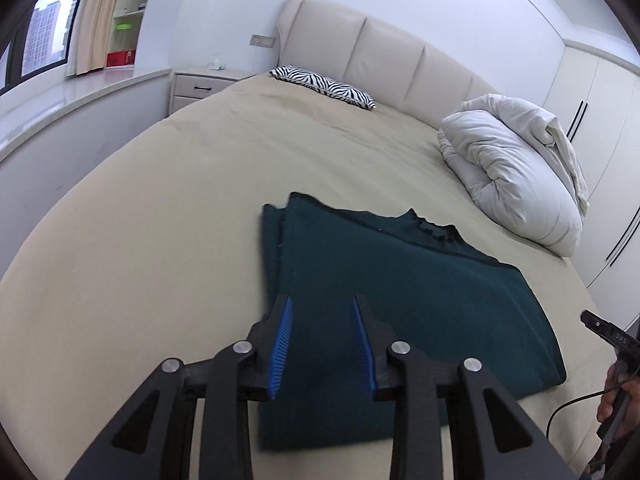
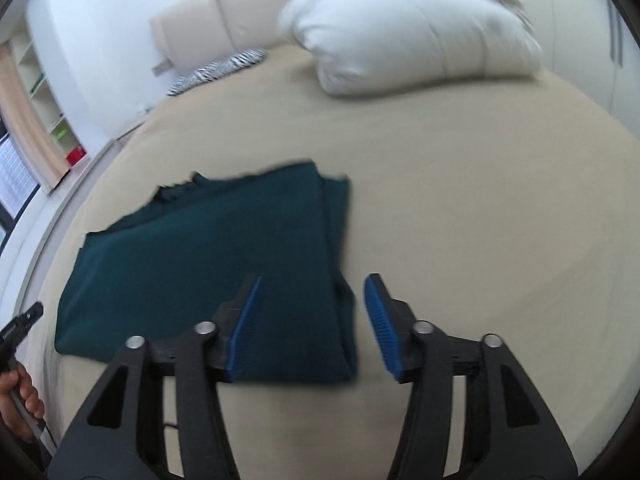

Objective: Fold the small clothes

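Observation:
A dark green knit garment [image 1: 400, 292] lies folded flat on the beige bed sheet [image 1: 160, 240], its neckline toward the headboard. My left gripper [image 1: 322, 304] hovers over the garment's near left edge, open, with nothing between its blue pads. In the right wrist view the same garment [image 2: 208, 264] shows blurred, folded layers stacked along its right edge. My right gripper [image 2: 314, 284] hangs above that near right corner, open wide, with no cloth pinched. The right gripper's tip [image 1: 592, 320] and a hand appear at the right edge of the left wrist view.
A bunched white duvet [image 1: 516, 176] lies at the bed's far right. A zebra-print pillow [image 1: 324, 86] rests by the padded headboard [image 1: 384, 48]. A nightstand [image 1: 204, 84] and window ledge run along the left; wardrobe doors [image 1: 592, 120] stand on the right.

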`<state>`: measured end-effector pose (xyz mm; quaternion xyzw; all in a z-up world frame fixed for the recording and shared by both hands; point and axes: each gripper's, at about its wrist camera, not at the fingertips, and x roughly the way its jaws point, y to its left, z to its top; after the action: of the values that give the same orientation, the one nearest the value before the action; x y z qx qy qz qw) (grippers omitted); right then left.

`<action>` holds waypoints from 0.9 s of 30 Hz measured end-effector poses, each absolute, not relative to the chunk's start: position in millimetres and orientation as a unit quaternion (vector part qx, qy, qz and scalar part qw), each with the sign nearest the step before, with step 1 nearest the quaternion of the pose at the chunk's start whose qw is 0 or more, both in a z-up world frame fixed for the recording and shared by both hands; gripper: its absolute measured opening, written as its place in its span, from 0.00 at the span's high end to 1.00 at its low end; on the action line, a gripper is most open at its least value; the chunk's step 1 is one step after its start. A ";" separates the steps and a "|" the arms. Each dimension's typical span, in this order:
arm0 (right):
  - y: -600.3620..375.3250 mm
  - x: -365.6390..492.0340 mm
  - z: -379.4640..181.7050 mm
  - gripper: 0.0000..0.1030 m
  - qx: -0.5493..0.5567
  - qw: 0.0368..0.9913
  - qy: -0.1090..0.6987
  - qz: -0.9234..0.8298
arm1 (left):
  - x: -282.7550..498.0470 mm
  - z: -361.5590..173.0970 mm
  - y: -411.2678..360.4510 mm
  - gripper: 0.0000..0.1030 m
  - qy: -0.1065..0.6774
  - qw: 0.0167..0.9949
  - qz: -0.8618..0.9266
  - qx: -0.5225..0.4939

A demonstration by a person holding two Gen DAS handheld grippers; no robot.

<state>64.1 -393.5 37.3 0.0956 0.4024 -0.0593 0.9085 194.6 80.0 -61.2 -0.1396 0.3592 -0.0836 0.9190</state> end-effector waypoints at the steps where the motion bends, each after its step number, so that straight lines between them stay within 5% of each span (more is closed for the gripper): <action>1: -388.2 73.5 38.2 0.40 0.079 0.912 0.399 -0.058 | 197.5 -62.0 76.9 0.69 0.361 0.918 -0.085 -0.142; 8: -400.2 73.4 -0.9 0.55 0.113 0.885 0.444 -0.088 | 192.9 -86.0 72.6 0.66 0.388 0.906 -0.094 -0.140; 16: -420.1 46.0 -39.7 0.91 0.172 0.860 0.472 -0.083 | 207.6 -95.3 60.8 0.66 0.407 0.902 -0.091 -0.113; 27: -424.4 27.3 -46.1 0.96 0.182 0.862 0.467 -0.076 | 207.5 -106.1 65.7 0.66 0.412 0.901 -0.094 -0.101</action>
<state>27.3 -424.4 -46.1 0.1821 0.4665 -0.0764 0.8622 207.5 65.7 -106.1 -0.1010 0.4118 -0.0936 0.9008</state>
